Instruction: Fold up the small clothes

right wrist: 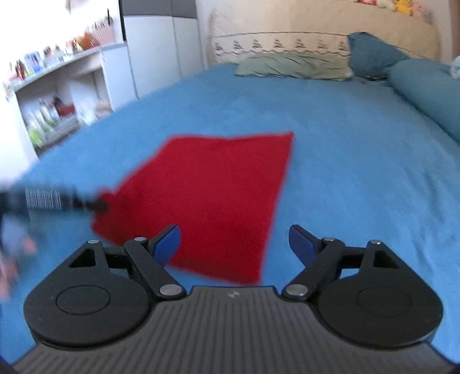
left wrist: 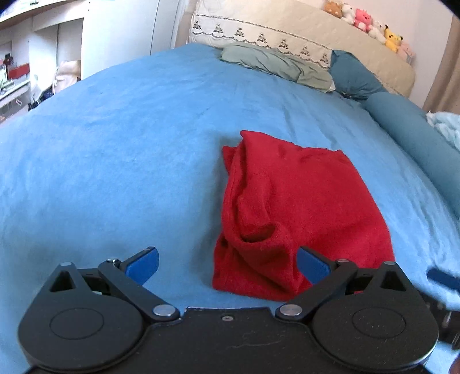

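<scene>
A red cloth [left wrist: 293,207] lies folded on the blue bedspread [left wrist: 115,161], with bunched folds along its left side. My left gripper [left wrist: 227,266] is open and empty, hovering at the cloth's near edge, its right finger over the cloth. In the right wrist view the cloth [right wrist: 210,195] looks flat. My right gripper [right wrist: 234,243] is open and empty above the cloth's near right corner. The left gripper shows blurred at the left of that view [right wrist: 57,201], at the cloth's left edge.
Pillows [left wrist: 276,63] and a blue bolster [left wrist: 414,138] lie at the head and right side of the bed. Plush toys [left wrist: 371,23] sit on the headboard. White shelves [right wrist: 57,95] with clutter stand left of the bed.
</scene>
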`<state>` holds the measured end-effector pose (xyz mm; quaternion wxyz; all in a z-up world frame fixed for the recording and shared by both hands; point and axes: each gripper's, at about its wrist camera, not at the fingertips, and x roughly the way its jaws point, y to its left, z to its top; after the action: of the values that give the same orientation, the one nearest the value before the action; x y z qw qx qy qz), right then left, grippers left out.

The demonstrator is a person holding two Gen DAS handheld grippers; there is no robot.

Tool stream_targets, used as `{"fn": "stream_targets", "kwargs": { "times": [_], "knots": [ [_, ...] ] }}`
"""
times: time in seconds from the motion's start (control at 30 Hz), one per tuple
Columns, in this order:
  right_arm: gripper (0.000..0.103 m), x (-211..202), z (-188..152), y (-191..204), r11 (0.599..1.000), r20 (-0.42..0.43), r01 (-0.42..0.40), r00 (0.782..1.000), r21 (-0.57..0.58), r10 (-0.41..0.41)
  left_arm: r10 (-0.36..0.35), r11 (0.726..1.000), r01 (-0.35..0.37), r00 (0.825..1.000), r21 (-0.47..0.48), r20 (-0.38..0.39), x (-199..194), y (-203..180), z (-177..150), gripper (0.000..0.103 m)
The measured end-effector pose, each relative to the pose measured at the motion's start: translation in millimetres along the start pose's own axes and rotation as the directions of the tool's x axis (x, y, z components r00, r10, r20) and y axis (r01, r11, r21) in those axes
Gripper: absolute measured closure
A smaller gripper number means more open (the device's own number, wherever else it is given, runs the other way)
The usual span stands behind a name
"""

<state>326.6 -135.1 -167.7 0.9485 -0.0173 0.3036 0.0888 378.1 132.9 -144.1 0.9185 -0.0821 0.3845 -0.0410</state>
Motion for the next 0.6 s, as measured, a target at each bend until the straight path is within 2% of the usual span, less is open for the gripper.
{"fn": "stream_targets", "kwargs": {
  "times": [0.1, 0.2, 0.47, 0.53, 0.6],
  "knots": [
    [0.006, 4.6, -21.2, 13.7, 0.998, 0.002, 0.058, 0.998, -0.013, -0.058, 0.023, 1.000, -0.023, 1.000, 0.017, -0.002, 5.1, -5.2, -0.7, 0.000],
    [0.007, 9.5, -31.7, 4.9, 0.996, 0.012, 0.087, 0.996, 0.018, -0.087, 0.013, 1.000, -0.013, 1.000, 0.006, -0.005, 10.5, -7.8, -0.1, 0.000],
    [0.008, 29.2, -29.1, -5.0, 0.989, -0.011, 0.144, 0.990, 0.024, -0.143, 0.040, 0.999, -0.040, 0.999, 0.010, -0.004, 21.2, -15.4, 3.3, 0.000],
    [0.012, 28.8, -26.6, -9.7, 0.987, 0.015, 0.156, 0.987, 0.040, -0.157, 0.041, 0.999, -0.041, 0.999, 0.005, -0.002, 21.7, -15.5, 3.7, 0.000],
    [0.012, 20.3, -23.0, -17.0, 0.978, 0.067, 0.180, 0.980, 0.108, -0.187, 0.056, 0.998, -0.056, 0.998, 0.012, 0.003, 21.4, -15.4, 4.1, 0.000]
  ]
}}
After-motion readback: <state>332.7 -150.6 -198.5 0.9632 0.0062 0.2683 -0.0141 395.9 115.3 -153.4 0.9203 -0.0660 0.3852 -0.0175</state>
